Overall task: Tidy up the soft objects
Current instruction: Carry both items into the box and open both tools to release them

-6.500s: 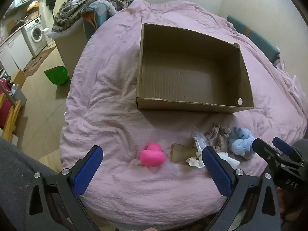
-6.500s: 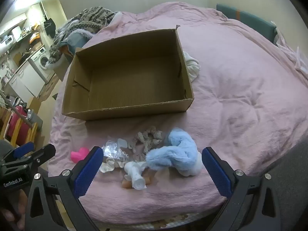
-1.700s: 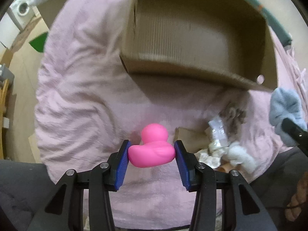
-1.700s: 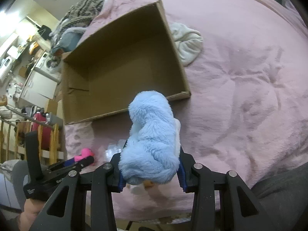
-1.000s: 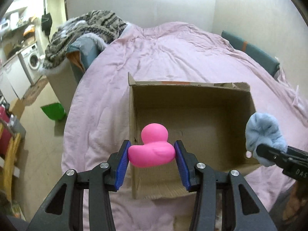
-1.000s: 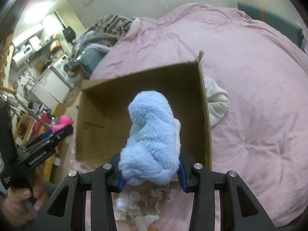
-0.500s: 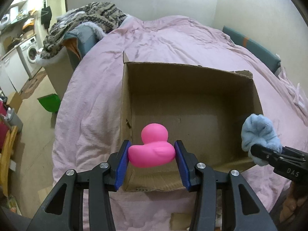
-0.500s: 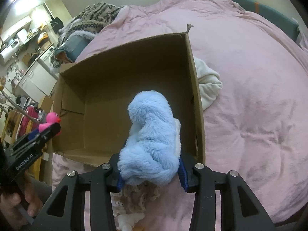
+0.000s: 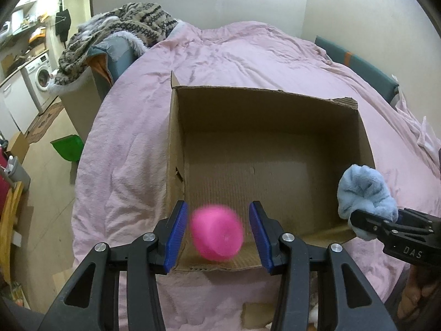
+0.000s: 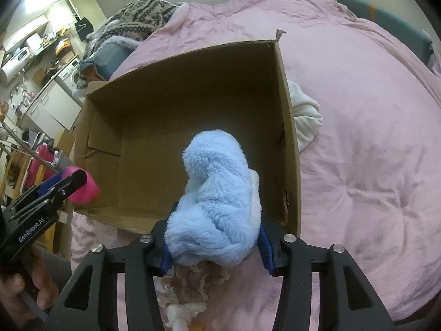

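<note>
Over the cardboard box (image 9: pixel 275 165), left hand-held gripper (image 9: pixel 217 231) spread around an apparently loose, blurred pink toy (image 9: pixel 217 233); right (image 10: pixel 213 245) pinching blue plush (image 10: pixel 215 209)

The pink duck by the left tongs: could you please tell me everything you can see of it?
The pink duck is a smooth, rubbery-looking bright pink toy, motion-blurred into a rounded blob, so head and beak cannot be made out. It sits between the open blue pads of the left tongs, with a gap on each side, touching neither. It appears to be mid-air, over the near left corner of the cardboard box.
</note>
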